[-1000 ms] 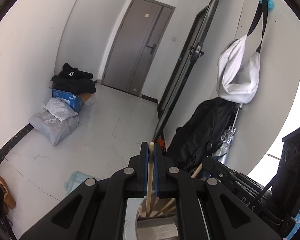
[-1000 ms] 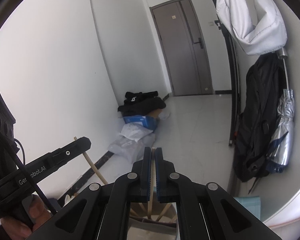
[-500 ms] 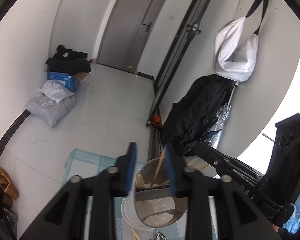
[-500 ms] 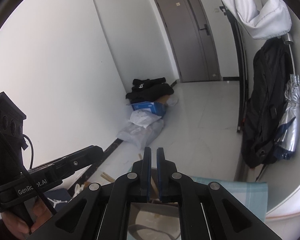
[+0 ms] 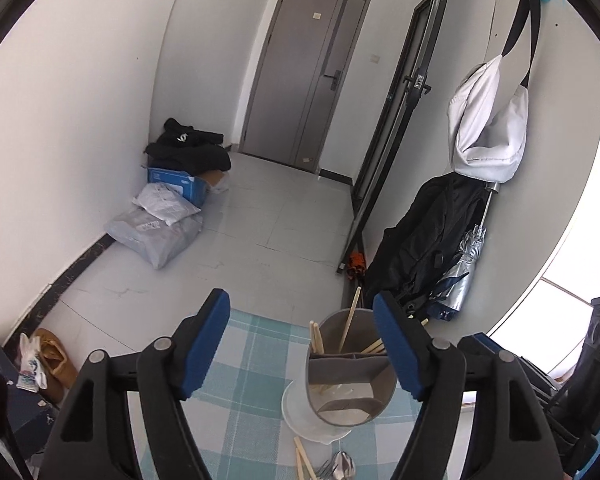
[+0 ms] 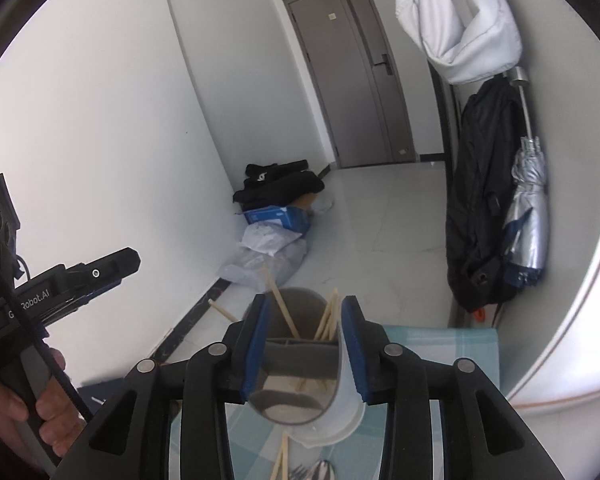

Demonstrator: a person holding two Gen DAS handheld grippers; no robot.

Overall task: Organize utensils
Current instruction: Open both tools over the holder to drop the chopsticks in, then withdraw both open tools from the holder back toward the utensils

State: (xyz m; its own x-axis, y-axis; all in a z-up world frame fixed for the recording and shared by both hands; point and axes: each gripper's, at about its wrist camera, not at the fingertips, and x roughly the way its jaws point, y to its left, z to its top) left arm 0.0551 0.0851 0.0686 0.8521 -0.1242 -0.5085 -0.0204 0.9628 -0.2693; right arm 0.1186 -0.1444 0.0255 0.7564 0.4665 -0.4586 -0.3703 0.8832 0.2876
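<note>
A grey divided utensil holder [image 5: 350, 368] stands on a white dish [image 5: 300, 426] on a blue checked cloth [image 5: 252, 364]. Several wooden chopsticks [image 5: 348, 326] stand in it. My left gripper [image 5: 302, 346] is open and empty, above and before the holder. My right gripper [image 6: 305, 344] is open and empty, its jaws either side of the holder [image 6: 296, 376] in view. More chopsticks [image 6: 282, 458] and a metal spoon and fork [image 5: 340, 472] lie on the cloth in front.
The table's far edge drops to a tiled floor. Parcels and a blue box [image 5: 172, 200] lie by the left wall. A black coat and folded umbrella [image 5: 460, 264] hang at the right. The left gripper's body shows in the right wrist view [image 6: 60, 284].
Both grippers were shut on a chopstick over the holder. Both have opened and drawn back; the chopsticks now stand in the holder.
</note>
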